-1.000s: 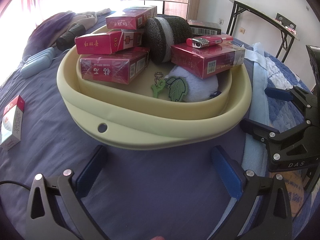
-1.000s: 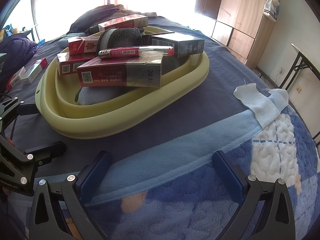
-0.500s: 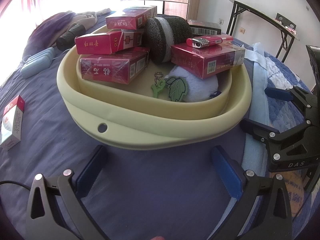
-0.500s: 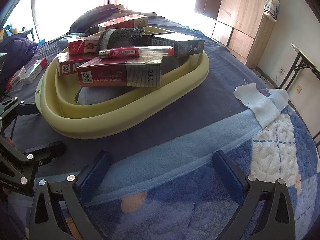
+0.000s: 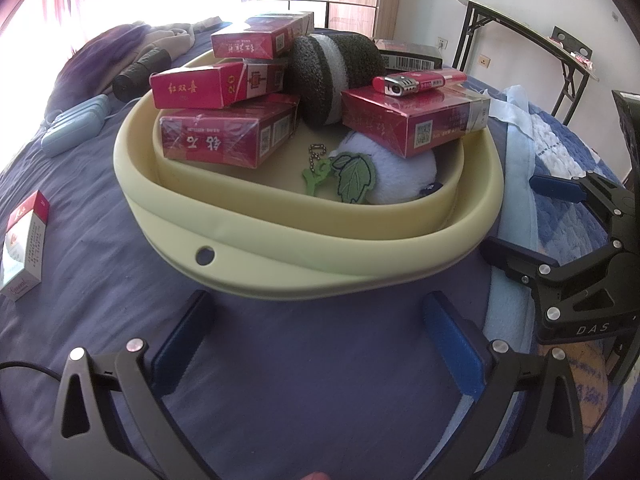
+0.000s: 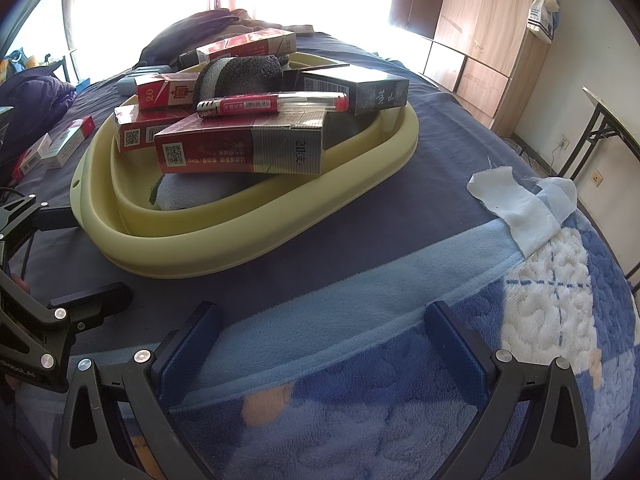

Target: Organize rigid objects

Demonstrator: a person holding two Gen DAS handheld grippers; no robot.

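Left gripper [image 5: 316, 320] sits at bottom centre of the left view, jaws apart, holding nothing, over the bed [image 5: 280, 380]. Right gripper [image 6: 320, 332] sits at bottom centre of the right view, jaws also apart and empty, above the blue blanket [image 6: 400, 380].

Basin [image 5: 280, 256], pale yellow, fills mid-frame in the left view and rests on the bed just ahead of both grippers. Inside it: 3 red packs [image 5: 228, 140] stacked at upper left, a dark sponge [image 5: 332, 72] at top centre, another red pack [image 5: 416, 124] at right with a lighter [image 5: 420, 82] lying on top. A plush [image 5: 392, 176] with a green leaf sits under that pack. A black pack [image 6: 352, 90] leans at the basin's far rim.

A white-red pack [image 5: 24, 248] lies on the bed at the left edge, outside the basin. A white cloth [image 6: 516, 208] lies at right in the right view.
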